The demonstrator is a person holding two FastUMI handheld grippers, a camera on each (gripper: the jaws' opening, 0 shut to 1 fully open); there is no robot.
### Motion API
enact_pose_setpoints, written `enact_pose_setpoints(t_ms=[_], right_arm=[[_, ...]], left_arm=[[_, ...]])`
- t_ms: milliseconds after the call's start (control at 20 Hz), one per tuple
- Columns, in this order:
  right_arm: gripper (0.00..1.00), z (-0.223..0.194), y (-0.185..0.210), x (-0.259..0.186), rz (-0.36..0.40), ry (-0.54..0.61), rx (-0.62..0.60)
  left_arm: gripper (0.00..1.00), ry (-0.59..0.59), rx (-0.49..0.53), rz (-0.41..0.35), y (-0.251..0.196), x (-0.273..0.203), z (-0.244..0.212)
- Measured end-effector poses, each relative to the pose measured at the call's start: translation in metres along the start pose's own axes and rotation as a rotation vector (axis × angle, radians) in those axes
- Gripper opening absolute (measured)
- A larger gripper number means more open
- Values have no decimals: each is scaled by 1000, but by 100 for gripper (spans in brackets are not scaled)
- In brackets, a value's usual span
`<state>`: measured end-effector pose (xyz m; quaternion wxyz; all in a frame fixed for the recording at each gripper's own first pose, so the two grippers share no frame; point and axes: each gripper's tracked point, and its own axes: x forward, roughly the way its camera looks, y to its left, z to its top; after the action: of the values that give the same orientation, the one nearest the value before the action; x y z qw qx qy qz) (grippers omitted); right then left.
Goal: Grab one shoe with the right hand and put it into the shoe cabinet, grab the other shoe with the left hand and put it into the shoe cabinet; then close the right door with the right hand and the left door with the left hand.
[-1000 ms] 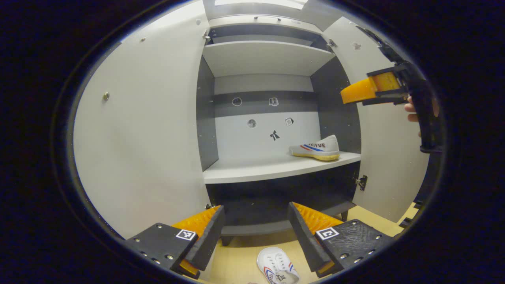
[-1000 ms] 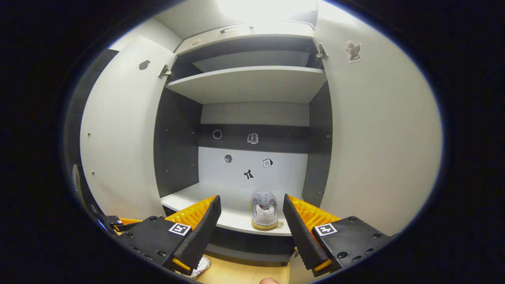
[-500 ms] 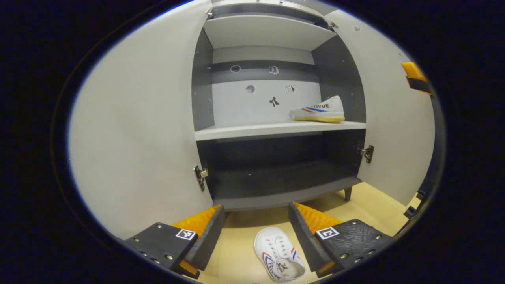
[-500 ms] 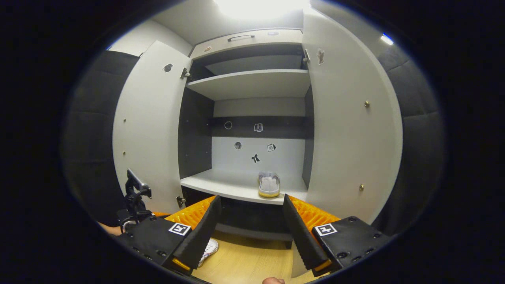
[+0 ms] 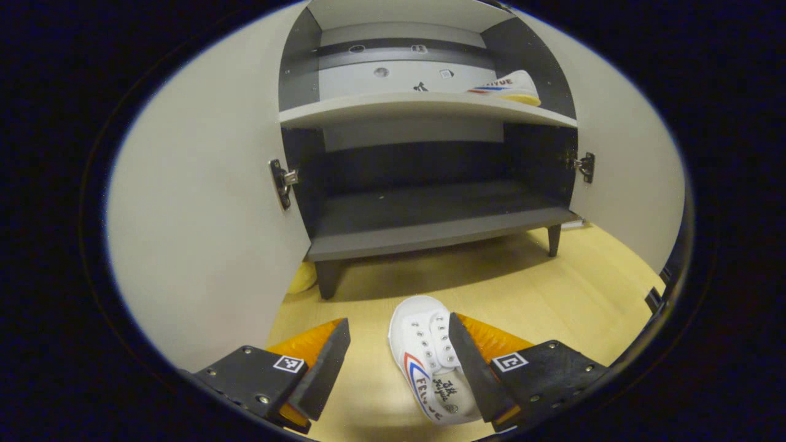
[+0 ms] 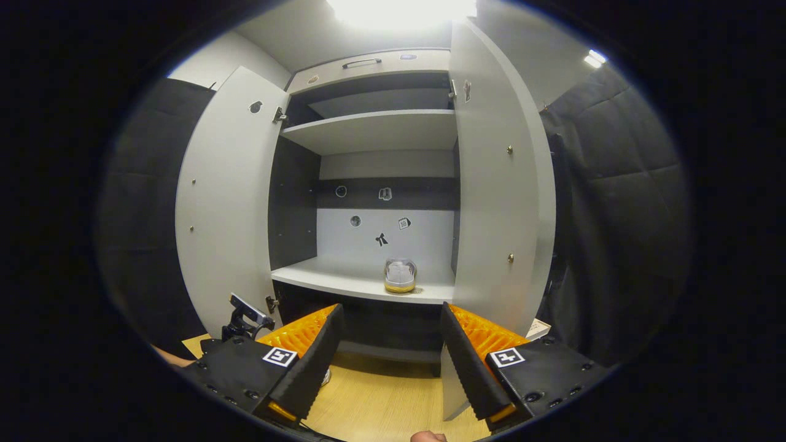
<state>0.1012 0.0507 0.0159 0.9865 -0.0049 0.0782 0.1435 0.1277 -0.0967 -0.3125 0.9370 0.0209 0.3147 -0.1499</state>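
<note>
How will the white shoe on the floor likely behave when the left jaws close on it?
The white shoe looks like soft laced canvas, so its upper probably squashes. It seems light. Its flat sole lies on the floor, so it likely slides, not rolls.

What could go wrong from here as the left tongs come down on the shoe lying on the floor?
1. The floor shoe lies off-centre, against the right finger of the open left tongs; closing now might push it aside rather than clamp it.
2. The left door stands wide open close beside the tongs; lifting the shoe could knock it.
3. The shelved shoe sits near the shelf's right end; a careless placement might bump it.
</note>
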Motion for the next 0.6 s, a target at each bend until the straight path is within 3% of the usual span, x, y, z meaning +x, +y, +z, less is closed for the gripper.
enact_pose_setpoints(t_ms=[200,600], right_arm=[[98,-3,-4,-2,-22,7,-1],[98,3,10,-1,11,4,-9]], left_arm=[[94,72,-3,0,1,13,-26],[94,222,11,-10,-2,25,-82]])
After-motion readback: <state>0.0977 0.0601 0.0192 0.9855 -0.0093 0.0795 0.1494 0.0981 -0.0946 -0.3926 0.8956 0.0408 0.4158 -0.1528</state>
